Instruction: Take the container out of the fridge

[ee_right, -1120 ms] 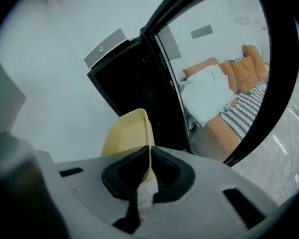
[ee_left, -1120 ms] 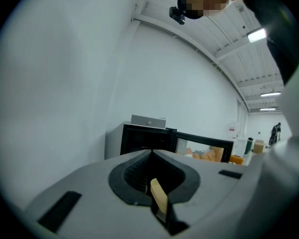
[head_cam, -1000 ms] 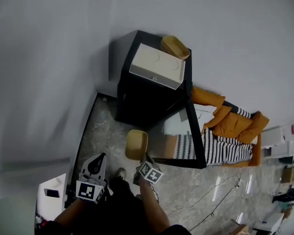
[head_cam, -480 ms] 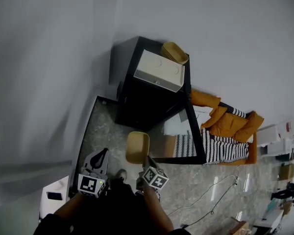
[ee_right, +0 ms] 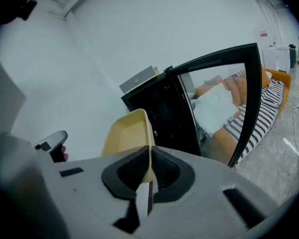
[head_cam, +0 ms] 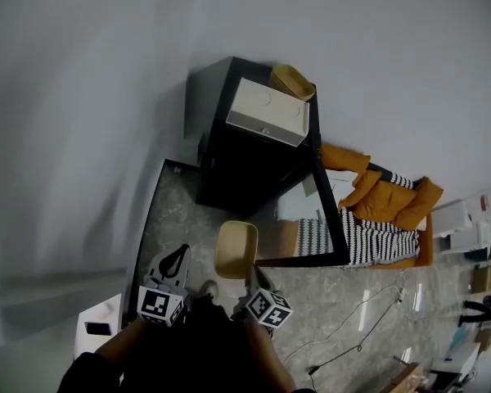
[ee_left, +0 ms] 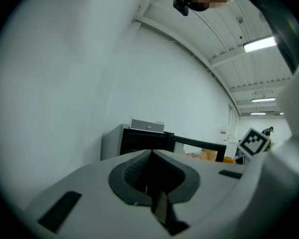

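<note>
A shallow yellow container (head_cam: 234, 248) (ee_right: 125, 133) hangs in the air in front of the small black fridge (head_cam: 250, 158) (ee_right: 159, 111). My right gripper (head_cam: 247, 273) (ee_right: 150, 166) is shut on the container's near rim. The fridge's glass door (head_cam: 323, 219) (ee_right: 239, 103) stands open to the right. My left gripper (head_cam: 178, 257) (ee_left: 150, 156) is left of the container, its jaws shut with nothing between them, pointing toward the fridge (ee_left: 142, 138).
A white box (head_cam: 268, 111) and a second yellow container (head_cam: 292, 82) lie on top of the fridge. An orange sofa with a striped cloth (head_cam: 385, 219) stands behind the open door. Cables (head_cam: 352, 322) trail over the marble floor. A white wall runs along the left.
The container has come a little farther out from the fridge, toward me. Both grippers have drifted slightly down and right in the head view.
</note>
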`<state>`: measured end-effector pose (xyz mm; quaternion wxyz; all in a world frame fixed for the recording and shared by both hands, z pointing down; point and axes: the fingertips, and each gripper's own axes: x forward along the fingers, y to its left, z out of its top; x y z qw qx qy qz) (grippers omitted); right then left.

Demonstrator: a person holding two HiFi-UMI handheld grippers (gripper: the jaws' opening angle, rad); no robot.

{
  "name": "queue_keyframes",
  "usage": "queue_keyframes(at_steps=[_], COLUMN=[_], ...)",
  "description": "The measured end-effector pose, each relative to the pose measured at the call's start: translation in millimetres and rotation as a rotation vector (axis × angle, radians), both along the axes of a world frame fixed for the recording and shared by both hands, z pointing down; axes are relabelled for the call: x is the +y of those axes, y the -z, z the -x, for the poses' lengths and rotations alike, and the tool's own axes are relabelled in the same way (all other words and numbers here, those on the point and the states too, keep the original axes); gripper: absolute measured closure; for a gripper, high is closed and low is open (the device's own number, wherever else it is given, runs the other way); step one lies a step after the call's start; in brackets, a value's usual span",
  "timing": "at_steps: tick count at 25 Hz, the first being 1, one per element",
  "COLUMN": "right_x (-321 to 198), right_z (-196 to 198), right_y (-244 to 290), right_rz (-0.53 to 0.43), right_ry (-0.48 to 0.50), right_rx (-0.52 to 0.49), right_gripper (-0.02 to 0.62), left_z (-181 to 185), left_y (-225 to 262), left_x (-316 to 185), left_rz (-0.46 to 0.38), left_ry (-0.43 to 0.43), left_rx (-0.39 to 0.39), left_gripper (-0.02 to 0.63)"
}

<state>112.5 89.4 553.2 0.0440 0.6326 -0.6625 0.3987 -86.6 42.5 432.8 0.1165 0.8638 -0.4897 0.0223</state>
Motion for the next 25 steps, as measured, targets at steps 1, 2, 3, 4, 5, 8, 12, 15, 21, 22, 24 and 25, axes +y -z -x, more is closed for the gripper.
queue_keyframes(at_steps=[1, 2, 3, 4, 5, 8, 12, 15, 21, 22, 24, 25], right_x=[2.4, 4.0, 4.9, 5.4, 5.4, 3.7, 4.7, 2.9, 4.5, 4.4, 3.6, 3.5], right_z=[2.0, 4.0, 5.7, 6.9, 7.5, 6.5, 3.0, 2.0, 3.8, 3.6, 3.1, 2.9], right_y=[0.9, 2.3, 4.3, 6.8, 9.6, 14.1, 13.3, 14.9, 17.3, 17.8, 18.9, 19.5], right_rz=[-0.002, -0.004, -0.008, -0.012, -0.017, -0.028, -0.03, -0.035, -0.042, -0.043, -0.046, -0.047], right_ry=[0.004, 0.009, 0.014, 0.017, 0.02, 0.022, 0.01, 0.014, 0.02, 0.021, 0.022, 0.023], right_rx=[0.002, 0.005, 0.008, 0.01, 0.012, 0.017, 0.009, 0.014, 0.012, 0.013, 0.014, 0.015], right_gripper=[0.584, 0.584, 0.584, 0.584, 0.584, 0.584, 0.584, 0.584, 0.584, 0.584, 0.584, 0.584], left_z=[-0.8, -2.3, -4.2, -6.1, -7.8, -9.1, -6.2, -4.7, -7.4, -7.8, -8.2, -8.4], left_y=[-5.7, -11.8, -15.5, -16.3, -15.8, -16.1, -20.6, -21.8, -21.7, -22.0, -21.8, -21.6], left_x=[1.4, 2.7, 3.4, 3.5, 3.0, -1.4, -1.3, -1.9, 0.7, 0.7, 0.0, -0.2], left_rz=[0.003, 0.005, 0.004, 0.002, -0.001, -0.011, 0.008, 0.009, 0.005, 0.004, 0.001, 0.001], left_ry=[-0.007, -0.017, -0.027, -0.034, -0.039, -0.039, -0.034, -0.03, -0.035, -0.036, -0.034, -0.033], left_rx=[0.001, 0.003, 0.003, 0.002, 0.001, -0.001, -0.008, -0.008, -0.009, -0.008, -0.006, -0.004], left_gripper=[0.601, 0.601, 0.601, 0.601, 0.601, 0.601, 0.601, 0.601, 0.601, 0.601, 0.601, 0.601])
